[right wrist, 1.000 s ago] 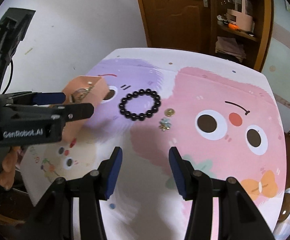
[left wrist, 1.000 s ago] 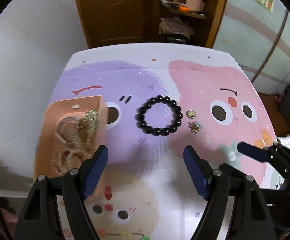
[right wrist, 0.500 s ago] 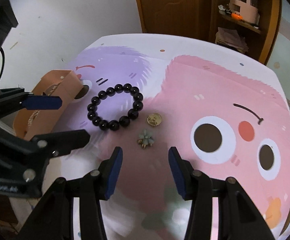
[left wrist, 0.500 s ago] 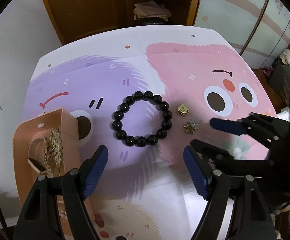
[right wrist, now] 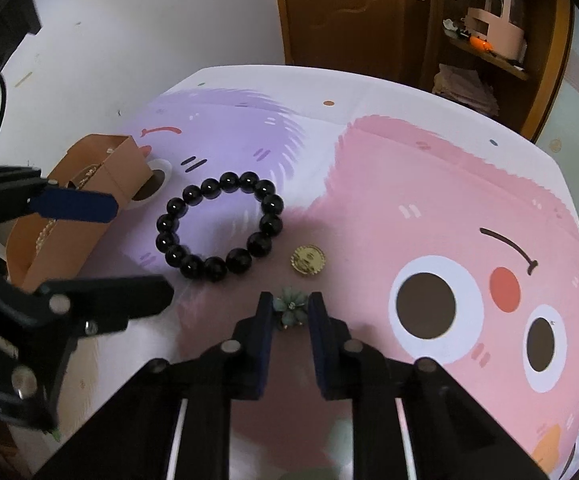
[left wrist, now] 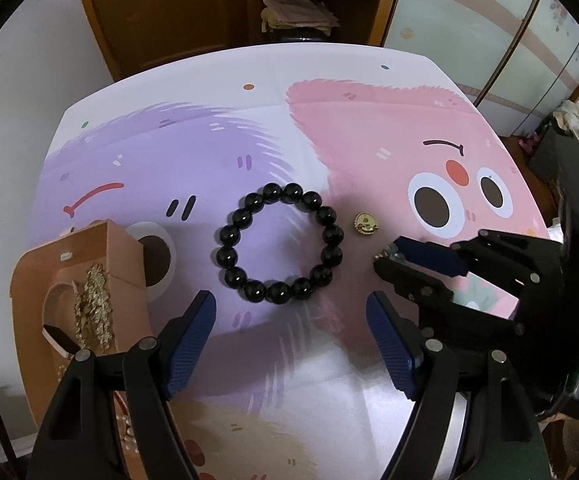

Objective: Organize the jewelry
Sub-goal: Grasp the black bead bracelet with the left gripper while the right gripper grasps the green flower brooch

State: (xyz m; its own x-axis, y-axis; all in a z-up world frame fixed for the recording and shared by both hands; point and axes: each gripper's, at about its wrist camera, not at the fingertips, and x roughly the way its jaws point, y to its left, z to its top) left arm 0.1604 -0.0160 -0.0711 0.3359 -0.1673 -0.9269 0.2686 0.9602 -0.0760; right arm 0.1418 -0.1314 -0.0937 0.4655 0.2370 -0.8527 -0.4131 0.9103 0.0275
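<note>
A black bead bracelet (left wrist: pixel 279 242) (right wrist: pixel 219 230) lies on the cartoon mat. A round gold piece (left wrist: pixel 365 223) (right wrist: pixel 307 260) lies to its right. A green flower brooch (right wrist: pixel 289 310) sits on the mat between the narrowed fingers of my right gripper (right wrist: pixel 289 312); the pads look in contact with it. In the left wrist view the right gripper (left wrist: pixel 389 258) covers most of the brooch. My left gripper (left wrist: pixel 291 344) is open and empty, just short of the bracelet. A pink jewelry box (left wrist: pixel 69 308) (right wrist: pixel 89 184) holding gold chains stands at the left.
The mat (left wrist: pixel 369 140) covers a table with a white wall on the left. A wooden door and a shelf (right wrist: pixel 485 52) with a pink basket stand behind the far edge. The left gripper shows at the left of the right wrist view (right wrist: pixel 101 248).
My right gripper moved forward and down to the flower brooch and its fingers narrowed around it. My left gripper came closer to the bracelet and stayed open.
</note>
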